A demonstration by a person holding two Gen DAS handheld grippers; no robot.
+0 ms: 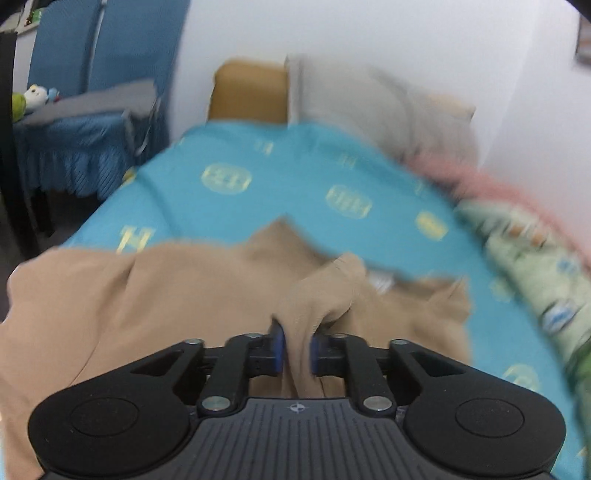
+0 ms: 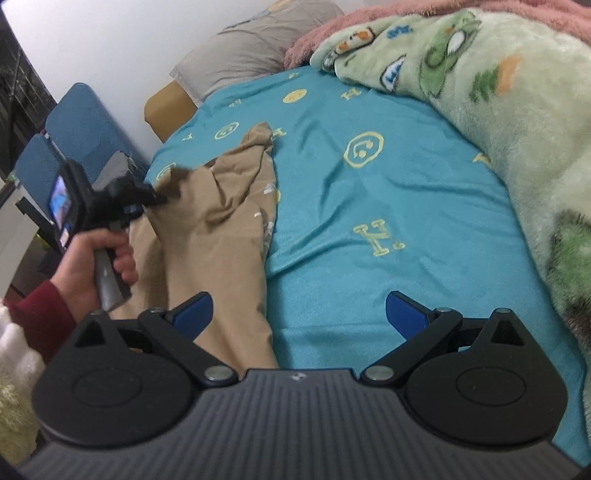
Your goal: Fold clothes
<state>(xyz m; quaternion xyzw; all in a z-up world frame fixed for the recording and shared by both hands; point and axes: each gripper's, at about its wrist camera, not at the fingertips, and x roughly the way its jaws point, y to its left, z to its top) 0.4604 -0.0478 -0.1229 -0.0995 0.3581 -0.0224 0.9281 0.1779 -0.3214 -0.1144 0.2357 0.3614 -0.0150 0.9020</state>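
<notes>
A tan garment (image 1: 147,295) lies crumpled on the turquoise bed sheet (image 1: 258,177). My left gripper (image 1: 297,347) is shut on a bunched fold of the tan garment, which rises between its blue pads (image 1: 277,345). From the right wrist view the same garment (image 2: 207,229) stretches along the bed's left side, and the left gripper (image 2: 159,197), held by a hand (image 2: 88,266) in a dark red sleeve, grips its edge. My right gripper (image 2: 299,314) is open over the sheet (image 2: 369,221) just right of the garment's near edge, holding nothing.
A green patterned fleece blanket (image 2: 498,110) and a pink blanket (image 2: 369,22) pile along the right side. A grey pillow (image 2: 251,51) and tan headboard (image 1: 249,92) sit at the far end. A blue-covered table (image 1: 74,147) with toys stands left of the bed.
</notes>
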